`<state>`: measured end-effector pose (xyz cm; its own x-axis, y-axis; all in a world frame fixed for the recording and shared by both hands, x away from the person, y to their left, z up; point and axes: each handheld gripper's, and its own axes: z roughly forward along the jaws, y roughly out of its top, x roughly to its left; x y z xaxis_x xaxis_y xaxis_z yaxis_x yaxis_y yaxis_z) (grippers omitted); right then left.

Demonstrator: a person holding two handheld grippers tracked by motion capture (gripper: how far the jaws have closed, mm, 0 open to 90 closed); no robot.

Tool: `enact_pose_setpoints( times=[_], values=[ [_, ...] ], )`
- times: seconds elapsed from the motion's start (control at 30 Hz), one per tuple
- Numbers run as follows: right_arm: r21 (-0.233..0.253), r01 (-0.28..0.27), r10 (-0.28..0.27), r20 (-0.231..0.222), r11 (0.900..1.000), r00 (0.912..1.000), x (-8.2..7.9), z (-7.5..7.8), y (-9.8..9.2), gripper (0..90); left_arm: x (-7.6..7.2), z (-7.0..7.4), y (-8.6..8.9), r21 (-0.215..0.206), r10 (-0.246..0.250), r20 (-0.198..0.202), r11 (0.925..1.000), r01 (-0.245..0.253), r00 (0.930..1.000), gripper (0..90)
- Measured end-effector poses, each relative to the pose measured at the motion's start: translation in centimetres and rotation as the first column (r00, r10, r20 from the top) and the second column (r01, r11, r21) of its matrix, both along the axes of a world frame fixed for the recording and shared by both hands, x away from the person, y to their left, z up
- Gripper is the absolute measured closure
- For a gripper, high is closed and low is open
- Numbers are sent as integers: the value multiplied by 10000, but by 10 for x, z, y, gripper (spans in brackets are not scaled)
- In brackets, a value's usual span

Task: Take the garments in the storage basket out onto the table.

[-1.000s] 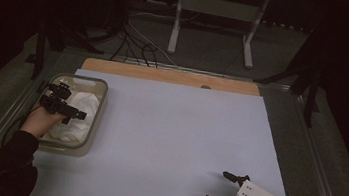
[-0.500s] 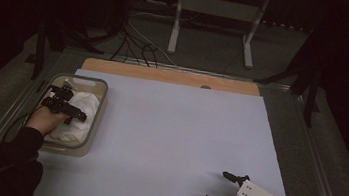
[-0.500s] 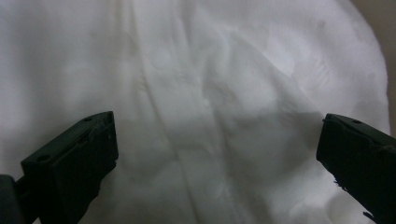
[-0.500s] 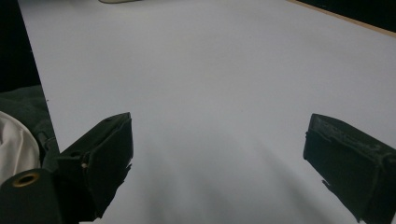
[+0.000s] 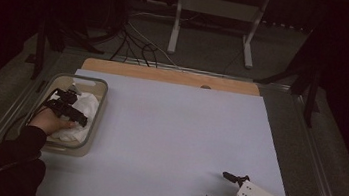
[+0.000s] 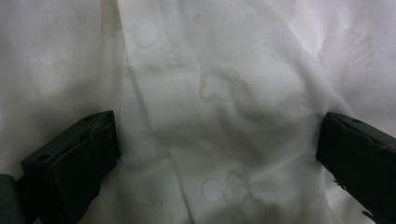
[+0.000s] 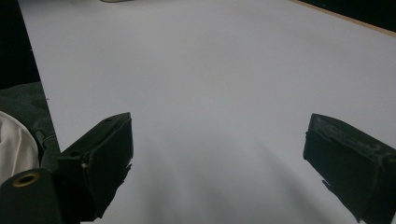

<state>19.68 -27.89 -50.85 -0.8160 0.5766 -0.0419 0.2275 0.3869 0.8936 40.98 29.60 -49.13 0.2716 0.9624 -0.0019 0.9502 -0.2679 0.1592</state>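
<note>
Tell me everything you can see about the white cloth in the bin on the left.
The white cloth lies crumpled in the clear plastic bin at the table's left edge. Close up in the left gripper view it looks like a thin woven garment, with a stitched strip carrying two round white buttons and faint ring-shaped stains. It is wrinkled and bunched. The left gripper is pressed down into it, jaws wide apart with cloth between them.

Dark long sleeve [image 5: 14, 159] on the person's left arm, black left gripper [image 5: 71, 107] with blocky matte jaws, thin black cable [image 5: 35, 111], black right gripper [image 5: 224, 190] topped by a pale grey three-cornered plate [image 5: 254, 193] with small screw dots
</note>
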Motion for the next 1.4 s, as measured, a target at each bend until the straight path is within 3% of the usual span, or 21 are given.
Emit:
enact_pose_setpoints(
  times=[0.2, 0.27, 0.33, 0.4, 0.43, 0.6, 0.77, 0.83, 1.03, 1.23, 1.37, 1.4],
  values=[
    [52, 21, -21, 15, 10000, 10000, 0, -1, 0, 89, -3, 5, -4, -88, -623, 7, 9980, 623, 9981, 179],
    [25, -12, 11, 49, 10000, 10000, 0, -1, 0, 92, -5, 10, -6, -127, -1055, 98, 9943, 1056, 9944, 351],
    [12, -44, 44, 40, 10000, 10000, 0, 0, 0, 92, -6, 11, -6, -356, -1375, 164, 9898, 1381, 9904, 622],
    [52, -8, 7, 103, 10000, 9999, -1, 0, 0, 92, -7, 12, -7, -409, -1506, 220, 9876, 1514, 9884, 742],
    [44, -31, 31, 83, 10000, 10000, -1, 1, 0, 92, -8, 12, -8, -435, -1505, 255, 9875, 1515, 9883, 761],
    [22, 16, -16, 60, 10000, 10000, -1, 1, -1, 92, -10, 15, -6, -454, -1711, 432, 9839, 1731, 9843, 793],
    [24, 59, -60, 35, 10000, 10000, -1, 1, -1, 92, -15, 25, -6, -135, -2181, 920, 9754, 2202, 9716, 796],
    [19, 60, -60, 56, 10000, 10000, -1, 1, -1, 92, -18, 31, -4, -223, -2353, 1073, 9708, 2390, 9660, 796],
    [44, 82, -82, 13, 10000, 10000, -1, 0, -1, 92, -26, 47, 7, -322, -2404, 1560, 9682, 2482, 9581, 800],
    [14, 95, -95, 14, 10000, 10000, -1, 0, -1, 92, -34, 64, 18, -697, -2517, 2057, 9601, 2707, 9457, 800],
    [11, 97, -97, 32, 10000, 9999, -1, 1, 0, 92, -39, 76, 21, -906, -2835, 2369, 9459, 3117, 9292, 800],
    [11, 97, -97, 32, 10000, 9999, -1, 1, 0, 92, -39, 76, 21, -906, -2835, 2369, 9459, 3117, 9292, 800]
  ],
)
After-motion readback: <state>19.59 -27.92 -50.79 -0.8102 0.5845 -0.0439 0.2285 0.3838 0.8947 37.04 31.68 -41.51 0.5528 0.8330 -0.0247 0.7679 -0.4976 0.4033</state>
